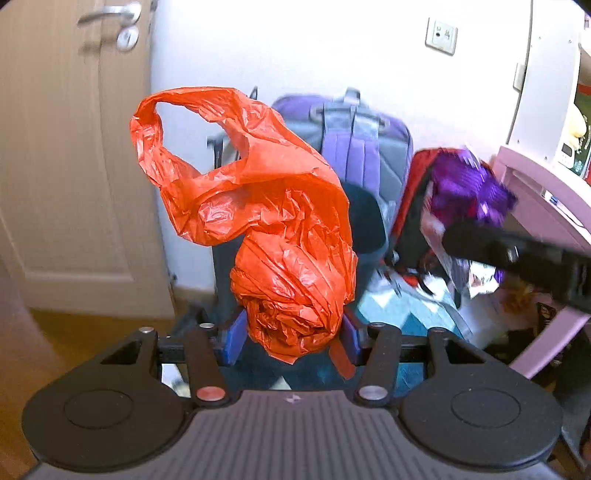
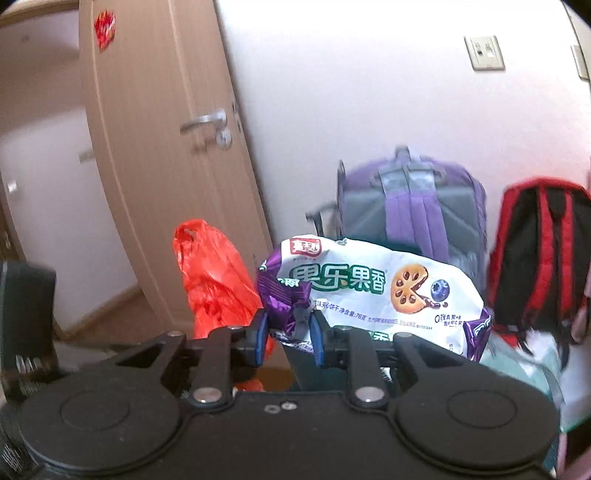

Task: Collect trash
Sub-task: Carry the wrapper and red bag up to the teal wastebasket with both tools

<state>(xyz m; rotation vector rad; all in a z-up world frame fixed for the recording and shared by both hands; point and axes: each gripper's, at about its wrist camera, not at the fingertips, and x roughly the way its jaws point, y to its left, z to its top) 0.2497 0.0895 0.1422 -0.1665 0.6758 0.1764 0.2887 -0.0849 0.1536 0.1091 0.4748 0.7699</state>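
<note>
**Ana:** Left wrist view first: where is the trash? The left tongs (image 1: 291, 336) are clamped on a crumpled orange plastic bag (image 1: 266, 221), its bunched lower end squeezed between the two blue pads (image 1: 234, 341). The rest of the bag billows upward, and one handle loop stands open at the top left. No print can be read on it.

**Ben:** And the other piece? In the right wrist view, the right tongs (image 2: 288, 338) grip a white and purple biscuit wrapper (image 2: 373, 295) by its crinkled purple left end. The wrapper fans out to the right of the pads.

**Ana:** Its writing is the clearest in either view. A small red brand badge sits at the top left, too blurred to read. Large green Chinese characters read 果乐果香. Beside them are a round biscuit with a wedge missing and a blueberry. The fine line below seems to give a net weight, though it is too small to read with certainty.

**Ben:** The orange plastic bag shows in the right view too, just left of the wrapper. In the left view the wrapper is a purple blur at the right, above a black bar of the right gripper.

**Ana:** Behind both stand a purple and grey backpack (image 2: 410, 206) and a red and black backpack (image 2: 539, 254), against a white wall (image 2: 351, 92). A wooden door (image 2: 155, 147) with a metal lever handle (image 2: 205, 122) is at the left, carrying a red sticker (image 2: 104, 29) near its top, unreadable. A wall socket (image 1: 441, 36) sits high on the right.
</note>
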